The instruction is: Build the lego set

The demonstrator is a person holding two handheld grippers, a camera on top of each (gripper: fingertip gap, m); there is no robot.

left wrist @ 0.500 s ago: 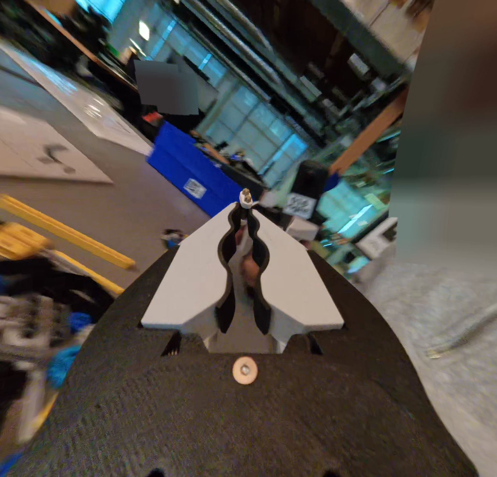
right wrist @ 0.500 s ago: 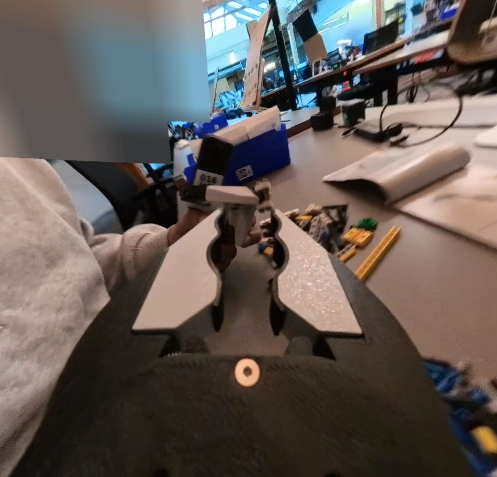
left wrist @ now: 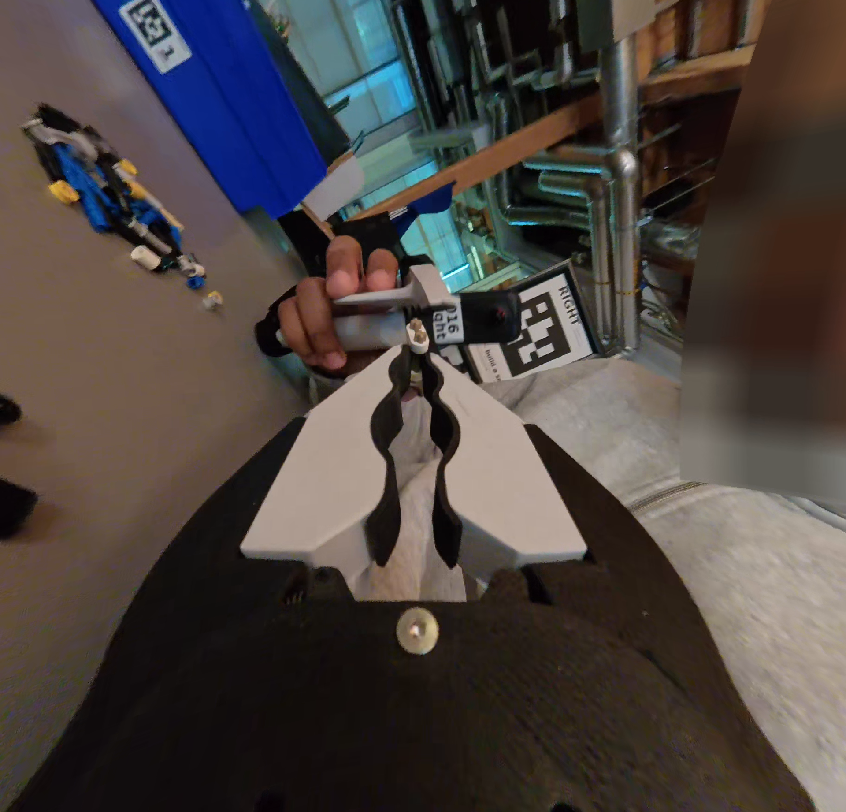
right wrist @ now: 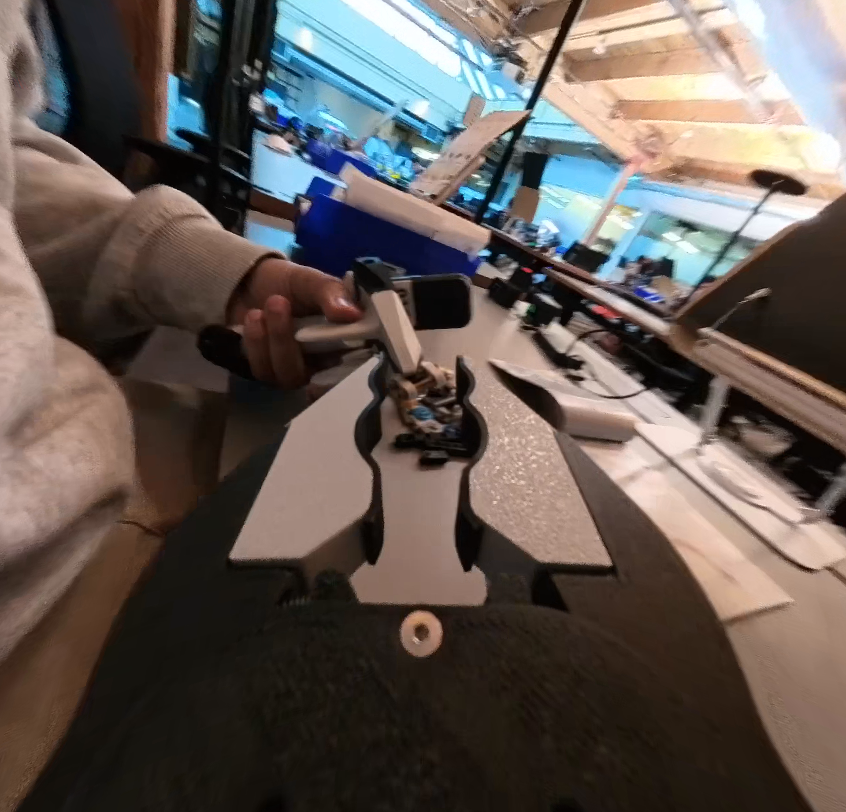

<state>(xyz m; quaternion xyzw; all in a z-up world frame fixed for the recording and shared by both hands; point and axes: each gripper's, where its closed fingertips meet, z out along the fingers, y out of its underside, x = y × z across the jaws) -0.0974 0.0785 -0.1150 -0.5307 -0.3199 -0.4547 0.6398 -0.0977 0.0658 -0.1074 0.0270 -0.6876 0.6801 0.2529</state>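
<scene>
One small white lego piece, bearing two tan pins at its outer end, sits pinched at the very tip of the left gripper; the jaws stand nearly closed on it, so that the part projects clear of the grey fingers and is presumably held this way to leave its free end exposed for mating. In the right wrist view the same piece appears at the end of the left gripper, lying between the tips of the right gripper; the right jaws stand parted, with table and loose parts visible through the gap, and grasp nothing; whether a tip touches the piece cannot be told. The two tools meet roughly at right angles, which probably lets one hold while the other seats or regrips the part. The right gripper shows in the left wrist view as a grey body just beyond the piece, worked by the person's hand; the other hand drives the left tool, emerging from a grey sleeve.

Remaining lego stock lies on the grey table: a cluster of blue, black and yellow parts well apart from the grippers in the left wrist view, and a heap of dark and blue parts seen through the right jaws. A blue bin stands at the table's far edge; folded paper lies to the right; the build seems to be at an early stage.
</scene>
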